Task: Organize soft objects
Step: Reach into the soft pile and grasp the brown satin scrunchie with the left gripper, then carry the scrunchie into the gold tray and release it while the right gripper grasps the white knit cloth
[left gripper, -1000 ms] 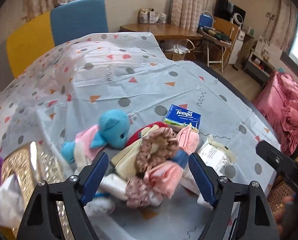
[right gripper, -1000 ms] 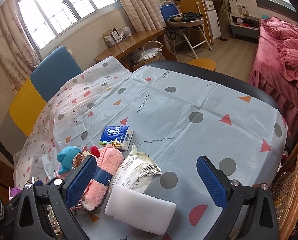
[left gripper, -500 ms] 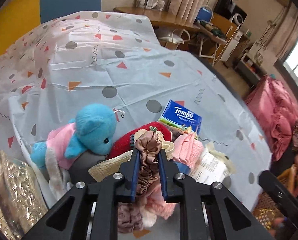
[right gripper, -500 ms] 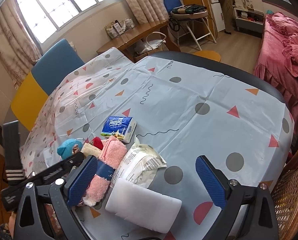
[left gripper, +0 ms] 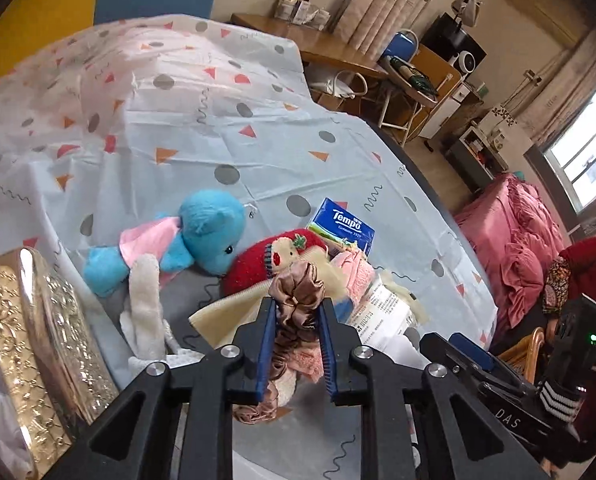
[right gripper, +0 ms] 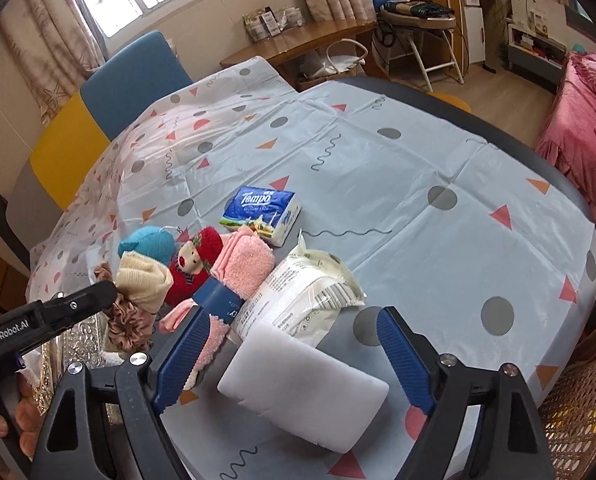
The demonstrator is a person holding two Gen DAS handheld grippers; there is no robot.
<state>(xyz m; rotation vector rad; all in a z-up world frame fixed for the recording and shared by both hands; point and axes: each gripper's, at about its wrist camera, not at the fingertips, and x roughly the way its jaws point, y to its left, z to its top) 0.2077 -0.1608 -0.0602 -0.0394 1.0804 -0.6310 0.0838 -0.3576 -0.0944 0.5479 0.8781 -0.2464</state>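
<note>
My left gripper [left gripper: 296, 308] is shut on a brown satin scrunchie [left gripper: 298, 292] and holds it above the pile of soft things. In the pile lie a blue plush toy [left gripper: 202, 236], a red knitted toy [left gripper: 274, 256], a beige knit piece [left gripper: 222, 316], a pink towel roll [right gripper: 242, 268] and a white wipes pack [right gripper: 302, 296]. My right gripper [right gripper: 294, 340] is open over a white sponge block [right gripper: 302, 388] without touching it. The left gripper also shows in the right wrist view [right gripper: 98, 292], still with the scrunchie [right gripper: 128, 320].
A blue Tempo tissue pack [right gripper: 262, 210] lies behind the pile on the patterned tablecloth [right gripper: 418, 184]. A gold embossed box [left gripper: 26, 344] stands at the left. A blue and yellow chair [right gripper: 110, 104] is behind the table, a pink bed [right gripper: 582, 120] at the right.
My left gripper closed on the brown scrunchie a second ago and has since lifted it off the pile. My right gripper stayed open and shifted slightly towards the sponge block.
</note>
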